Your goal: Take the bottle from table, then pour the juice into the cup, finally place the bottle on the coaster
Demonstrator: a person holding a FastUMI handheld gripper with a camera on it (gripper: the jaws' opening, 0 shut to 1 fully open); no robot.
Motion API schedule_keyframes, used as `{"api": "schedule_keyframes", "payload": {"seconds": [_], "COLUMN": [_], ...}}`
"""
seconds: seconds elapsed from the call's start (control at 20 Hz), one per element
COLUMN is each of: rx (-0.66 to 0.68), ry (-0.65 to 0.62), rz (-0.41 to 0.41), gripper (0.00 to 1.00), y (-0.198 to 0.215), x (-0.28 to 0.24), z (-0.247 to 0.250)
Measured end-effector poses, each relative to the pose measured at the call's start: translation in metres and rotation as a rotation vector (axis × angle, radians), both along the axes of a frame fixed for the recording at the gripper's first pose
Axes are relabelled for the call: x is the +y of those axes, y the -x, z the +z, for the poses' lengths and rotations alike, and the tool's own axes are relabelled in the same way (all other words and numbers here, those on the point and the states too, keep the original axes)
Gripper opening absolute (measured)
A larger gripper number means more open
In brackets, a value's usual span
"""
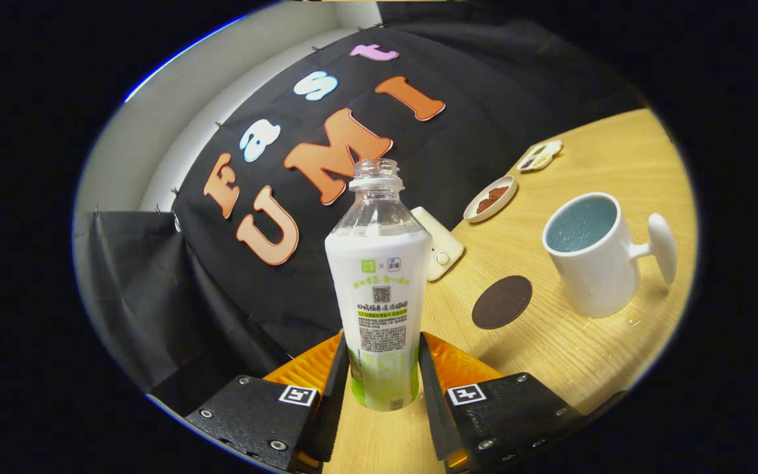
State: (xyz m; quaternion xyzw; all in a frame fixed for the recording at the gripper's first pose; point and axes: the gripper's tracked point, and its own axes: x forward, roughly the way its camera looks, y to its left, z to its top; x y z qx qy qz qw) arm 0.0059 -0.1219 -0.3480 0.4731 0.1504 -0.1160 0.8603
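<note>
Gripper (381,368) clamped on the lower part of an uncapped juice bottle (379,289), both fingers pressed against its sides.

The bottle stands between the fingers with its long axis running straight away from them, open neck pointing toward the booth's black cloth wall; its base sits low between the fingers over the wooden counter (570,349), though whether it touches the counter cannot be told. Beyond the fingers to the right lie a dark round coaster (501,301) and, further right, a white cup (593,253) with its handle turned away from the bottle. A small white device (441,247) and a dish (491,198) lie behind.
</note>
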Motion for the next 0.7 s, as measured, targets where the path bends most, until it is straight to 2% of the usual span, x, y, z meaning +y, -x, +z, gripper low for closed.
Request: {"api": "schedule_keyframes", "payload": {"seconds": [0.4, 0.7], "rx": [-0.104, -0.159], "ry": [-0.291, -0.459], "rz": [-0.119, -0.174], "gripper": [0.57, 0.57], "y": [0.003, 0.0], "x": [-0.009, -0.012], "z": [0.008, 0.017]}}
